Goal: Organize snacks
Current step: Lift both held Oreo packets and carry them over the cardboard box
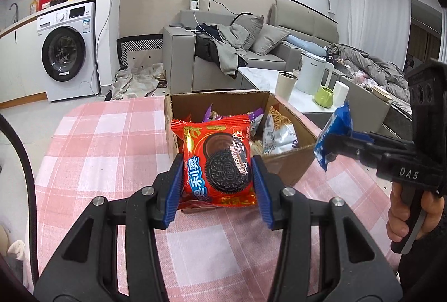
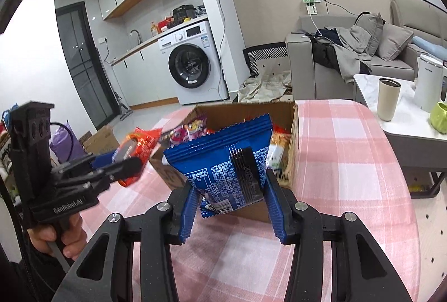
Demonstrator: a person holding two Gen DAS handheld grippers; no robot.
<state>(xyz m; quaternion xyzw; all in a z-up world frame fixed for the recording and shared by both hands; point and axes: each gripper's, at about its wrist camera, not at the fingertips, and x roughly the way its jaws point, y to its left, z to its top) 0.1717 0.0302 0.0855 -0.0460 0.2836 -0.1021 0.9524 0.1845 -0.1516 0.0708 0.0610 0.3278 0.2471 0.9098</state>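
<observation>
Between left tool (image 1: 218,179) pads: red packet (image 1: 216,159); right tool (image 2: 232,207) clamps blue packet (image 2: 226,162).

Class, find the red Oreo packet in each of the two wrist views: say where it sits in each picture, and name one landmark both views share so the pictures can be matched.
Left wrist view: the red Oreo packet fills the lower centre, gripped between the left gripper's blue pads, in front of the cardboard box.
Right wrist view: the same packet is at middle left, seen edge-on.
Shared landmark: the white washing machine.
</observation>
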